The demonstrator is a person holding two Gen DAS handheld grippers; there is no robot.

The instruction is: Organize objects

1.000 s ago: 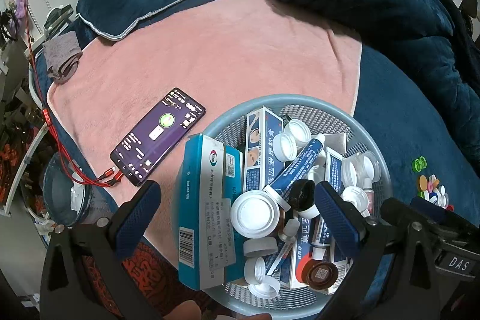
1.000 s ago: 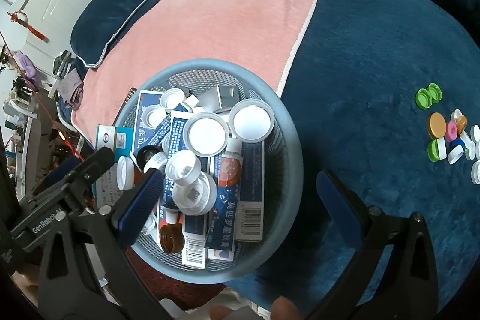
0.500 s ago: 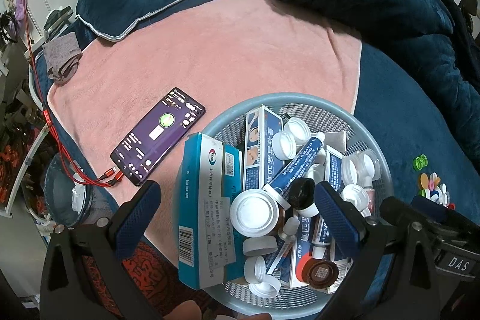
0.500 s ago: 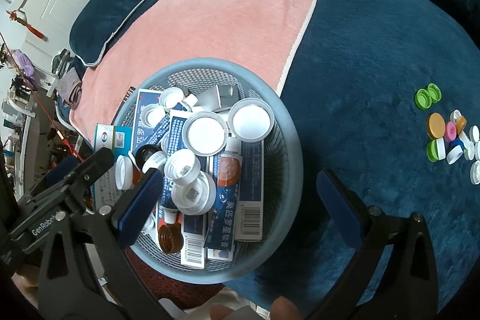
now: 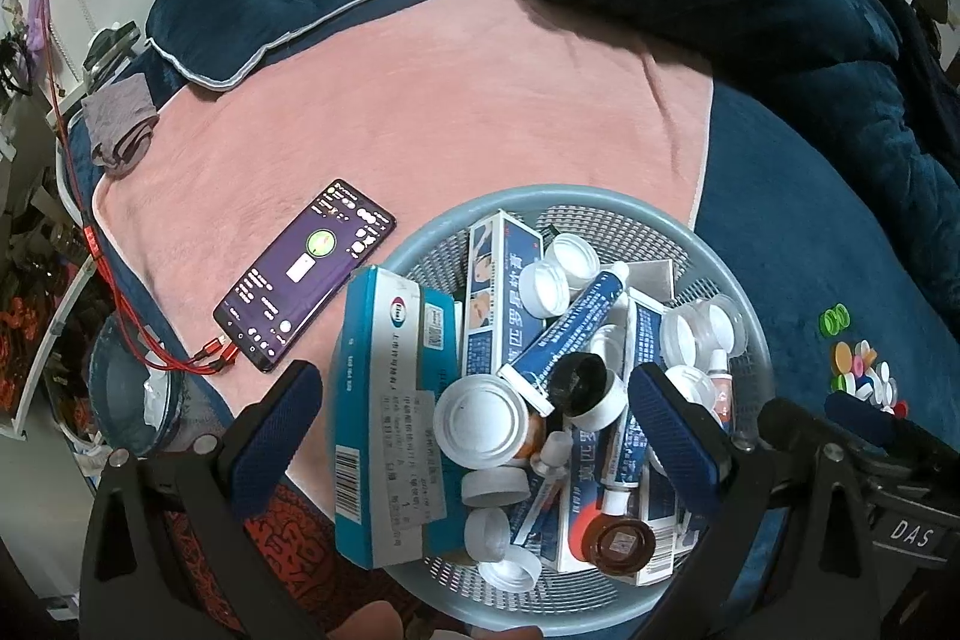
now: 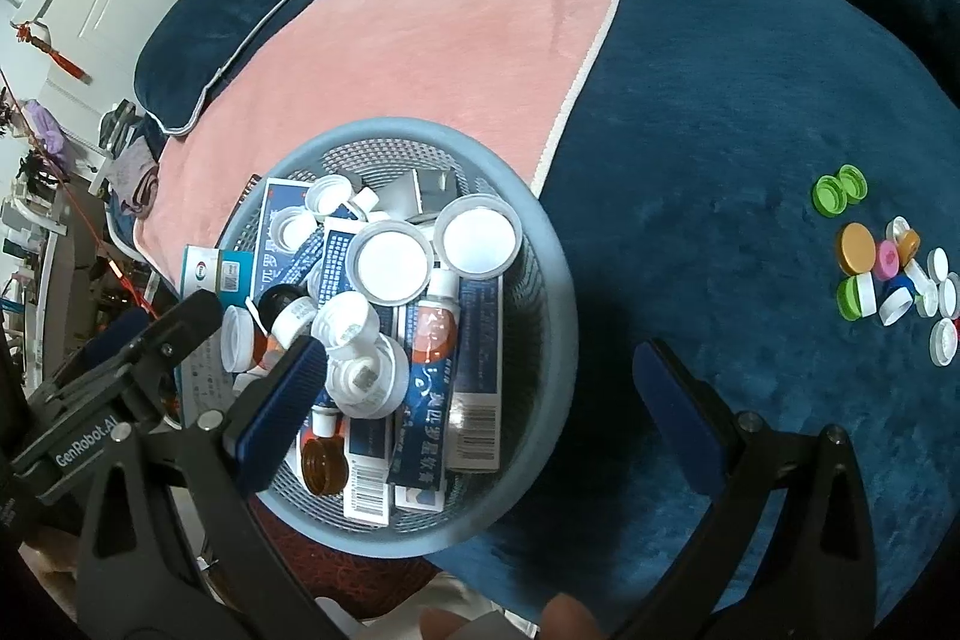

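we hold both tools over the bed, and most of the sorting looks done already. the round blue basket [image 5: 600, 202] sits near the bed's edge, half on the pink blanket [image 5: 456, 100] and half on the dark blue cover, and it is heaped: a teal medicine box [image 5: 390, 412] leaning at its left rim, blue-and-white ointment boxes, a blue tube [image 5: 564, 325], white jar lids, a small amber bottle [image 6: 324, 466] near the front.

what we judge is left — the cluster of loose bottle caps [image 6: 888, 268] lying on the blue cover well to the right of the basket, green, orange, pink and white ones, none of them gathered yet. a phone [image 5: 306, 274] with its red cable lies on the blanket just left of the basket; whether it belongs to the task we cannot tell.

the left tool [image 5: 474, 424] hangs spread wide above the basket's contents, gripping nothing. the right tool [image 6: 474, 412] is spread too and empty, one finger over the basket and the other over bare cover.
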